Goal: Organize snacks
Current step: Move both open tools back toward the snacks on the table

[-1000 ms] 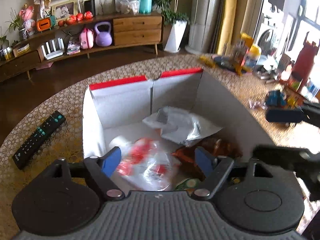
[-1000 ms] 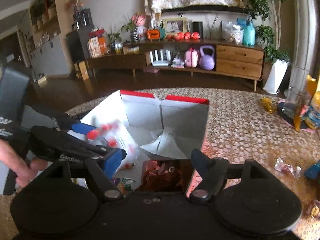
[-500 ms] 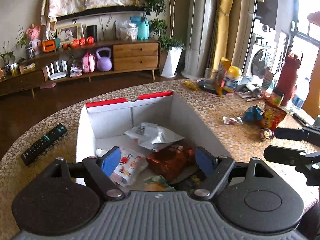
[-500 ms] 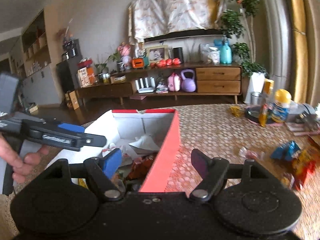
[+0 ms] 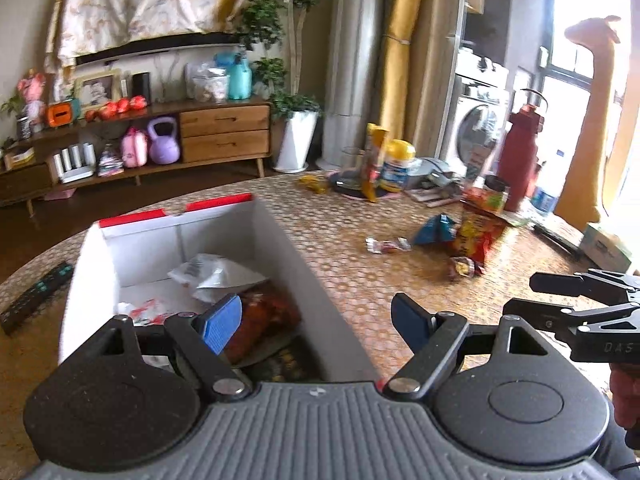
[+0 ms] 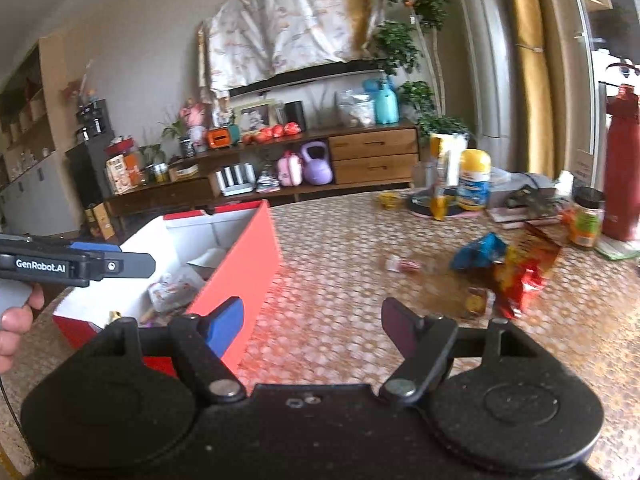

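Note:
A red cardboard box (image 5: 304, 276) (image 6: 248, 264) with a white inside stands on the patterned table and holds several snack packets, among them a white pouch (image 5: 218, 276) and a dark red bag (image 5: 264, 316). My left gripper (image 5: 318, 318) hangs open and empty over the box's right wall. My right gripper (image 6: 314, 322) is open and empty too, just right of the box above bare table. Further right lie loose snacks: a red and yellow bag (image 5: 478, 236) (image 6: 520, 276), a blue packet (image 5: 436, 230) (image 6: 478, 250) and a small wrapped sweet (image 5: 386, 245) (image 6: 404, 265).
A remote control (image 5: 34, 298) lies left of the box. At the table's far side stand a tray with a yellow-capped bottle (image 6: 474, 180), a jar (image 6: 586, 218), a tall red flask (image 6: 622, 164) and papers. A hand (image 6: 18, 320) shows at the left edge.
Both grippers have swung to the right, away from the box's inside toward the loose snacks. The box has slid to the left in both views. Neither pair of jaws has changed its width.

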Motion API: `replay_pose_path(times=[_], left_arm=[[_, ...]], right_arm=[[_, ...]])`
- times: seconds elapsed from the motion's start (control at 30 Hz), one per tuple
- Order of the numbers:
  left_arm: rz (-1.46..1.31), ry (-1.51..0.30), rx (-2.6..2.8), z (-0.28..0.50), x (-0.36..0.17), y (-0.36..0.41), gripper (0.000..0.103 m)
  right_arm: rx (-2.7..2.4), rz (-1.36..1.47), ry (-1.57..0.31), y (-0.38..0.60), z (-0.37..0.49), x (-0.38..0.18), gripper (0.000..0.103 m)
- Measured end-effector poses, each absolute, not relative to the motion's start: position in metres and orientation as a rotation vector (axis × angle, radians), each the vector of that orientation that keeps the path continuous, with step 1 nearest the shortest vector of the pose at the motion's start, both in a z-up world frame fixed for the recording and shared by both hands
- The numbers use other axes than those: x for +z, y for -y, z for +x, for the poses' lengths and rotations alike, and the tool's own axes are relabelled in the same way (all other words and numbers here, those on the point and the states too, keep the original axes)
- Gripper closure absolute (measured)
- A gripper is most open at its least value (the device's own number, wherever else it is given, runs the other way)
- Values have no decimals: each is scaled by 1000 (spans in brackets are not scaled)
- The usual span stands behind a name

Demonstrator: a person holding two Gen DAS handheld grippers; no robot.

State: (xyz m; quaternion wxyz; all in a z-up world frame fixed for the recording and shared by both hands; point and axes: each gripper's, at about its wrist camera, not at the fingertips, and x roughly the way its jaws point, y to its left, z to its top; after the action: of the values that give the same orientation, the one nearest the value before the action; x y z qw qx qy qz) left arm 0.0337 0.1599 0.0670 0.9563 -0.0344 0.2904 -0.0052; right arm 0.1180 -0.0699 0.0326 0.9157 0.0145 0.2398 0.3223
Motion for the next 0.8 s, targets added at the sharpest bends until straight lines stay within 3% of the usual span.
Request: replay_pose_path(times=[0.8], left_arm=[[85,-645,-204,112,63,-65,19]], right_arm=[[486,57,-498,157,138,1,27]])
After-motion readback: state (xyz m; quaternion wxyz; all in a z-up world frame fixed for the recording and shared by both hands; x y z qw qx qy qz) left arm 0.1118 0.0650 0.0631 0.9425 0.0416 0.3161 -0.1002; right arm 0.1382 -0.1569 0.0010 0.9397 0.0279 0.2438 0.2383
